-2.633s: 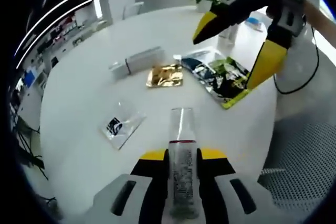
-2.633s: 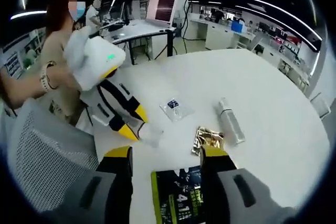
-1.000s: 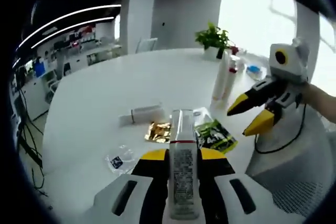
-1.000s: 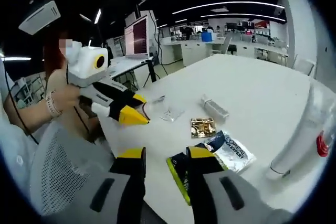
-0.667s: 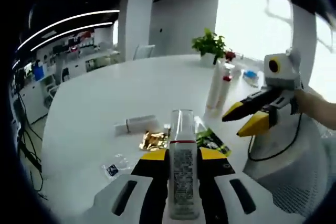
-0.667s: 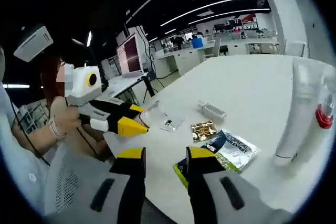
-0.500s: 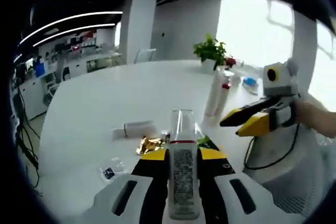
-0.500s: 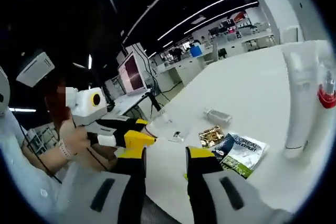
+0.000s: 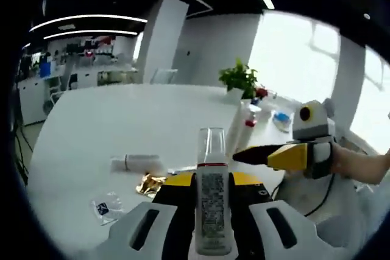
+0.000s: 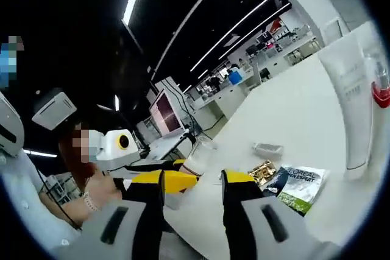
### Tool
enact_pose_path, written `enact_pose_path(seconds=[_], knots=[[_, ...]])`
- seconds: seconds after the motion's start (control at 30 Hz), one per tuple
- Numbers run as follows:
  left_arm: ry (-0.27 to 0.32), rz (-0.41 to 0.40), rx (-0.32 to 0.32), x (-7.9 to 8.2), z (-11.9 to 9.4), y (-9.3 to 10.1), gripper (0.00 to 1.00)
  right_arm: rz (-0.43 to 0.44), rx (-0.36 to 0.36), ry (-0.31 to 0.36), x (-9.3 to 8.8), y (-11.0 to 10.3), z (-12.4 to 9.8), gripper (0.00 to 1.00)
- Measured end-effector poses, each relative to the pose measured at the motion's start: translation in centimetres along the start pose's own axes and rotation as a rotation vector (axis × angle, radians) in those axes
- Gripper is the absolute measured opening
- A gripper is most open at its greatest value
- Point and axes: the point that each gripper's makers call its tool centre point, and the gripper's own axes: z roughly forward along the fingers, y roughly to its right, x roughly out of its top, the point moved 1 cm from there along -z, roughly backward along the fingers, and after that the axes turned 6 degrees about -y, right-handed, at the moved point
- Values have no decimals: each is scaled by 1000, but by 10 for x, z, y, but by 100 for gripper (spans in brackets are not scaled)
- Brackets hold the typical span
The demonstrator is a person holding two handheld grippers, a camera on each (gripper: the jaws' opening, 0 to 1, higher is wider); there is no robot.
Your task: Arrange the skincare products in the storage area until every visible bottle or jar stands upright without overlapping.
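Observation:
My left gripper (image 9: 211, 182) is shut on a slim bottle (image 9: 211, 211) with a clear cap and a printed label, held upright above the white round table (image 9: 109, 120). In the right gripper view that bottle's cap (image 10: 198, 152) pokes up beside the left gripper (image 10: 167, 182). The right gripper (image 10: 194, 181) is open with nothing between its fingers. It reaches into the left gripper view from the right (image 9: 262, 155). Two tall white tubes (image 9: 239, 131) stand near the table's far edge; one tube (image 10: 351, 95) looms at the right, next to a red-capped bottle (image 10: 381, 89).
A white tube (image 9: 137, 162) lies flat on the table, with a gold sachet (image 9: 149, 182) and a clear packet (image 9: 103, 205) nearby. A green and black sachet (image 10: 301, 184) lies by the gold one (image 10: 263, 172). A potted plant (image 9: 239, 77) stands behind. A person (image 10: 79, 175) is at the left.
Both views have tilted upward, so the table sits lower in them. The right gripper has come nearer in the left gripper view. The bottle stays held in my left gripper.

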Motion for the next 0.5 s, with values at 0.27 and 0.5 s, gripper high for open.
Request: enact_pose_path(seconds=[0.27, 0.5], knots=[[15, 4, -47, 8, 3, 14, 17, 87, 55, 56, 8, -4, -3, 38], [53, -22, -124, 21, 11, 29, 17, 109, 51, 108, 17, 0, -9, 39]])
